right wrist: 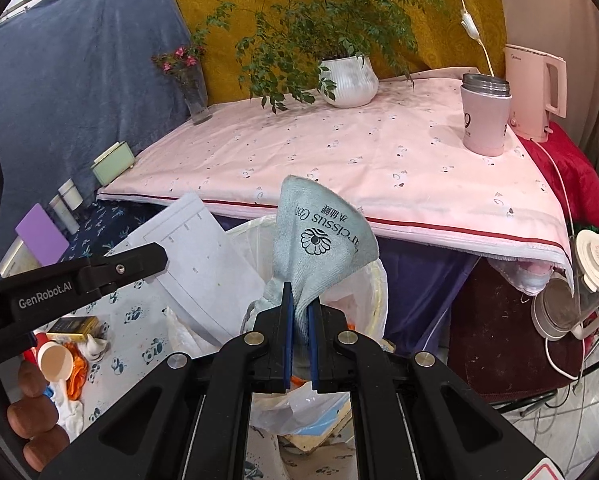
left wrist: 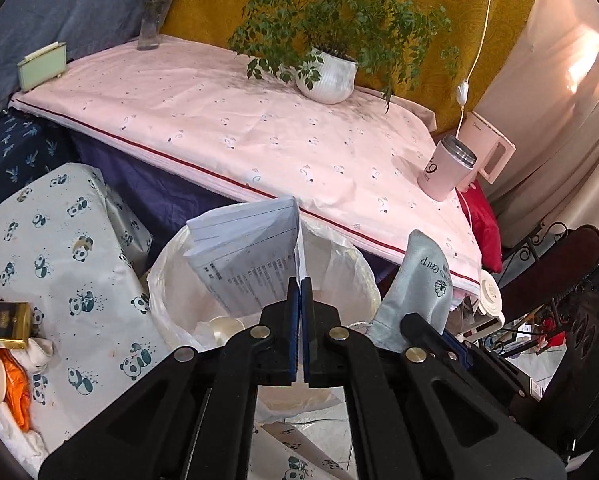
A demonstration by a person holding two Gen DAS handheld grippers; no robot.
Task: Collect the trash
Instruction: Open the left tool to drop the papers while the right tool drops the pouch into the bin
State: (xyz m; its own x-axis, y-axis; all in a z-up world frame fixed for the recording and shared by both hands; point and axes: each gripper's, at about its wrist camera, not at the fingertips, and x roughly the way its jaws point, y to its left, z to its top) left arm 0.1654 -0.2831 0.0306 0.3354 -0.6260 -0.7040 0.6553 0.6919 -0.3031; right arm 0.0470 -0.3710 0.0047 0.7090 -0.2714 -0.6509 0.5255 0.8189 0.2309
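My left gripper is shut on a folded white printed paper, which stands over the mouth of a bin lined with a white plastic bag. Beside it, my right gripper is shut on a pale blue cloth with dark lettering, held above the same lined bin. In the left wrist view the cloth shows at the right with the right gripper's black body under it. In the right wrist view the paper and the left gripper's arm sit at the left.
A pink-covered table stands behind the bin with a potted plant, a pink mug, a kettle and a flower vase. A panda-print surface at the left holds a gold box and orange scraps.
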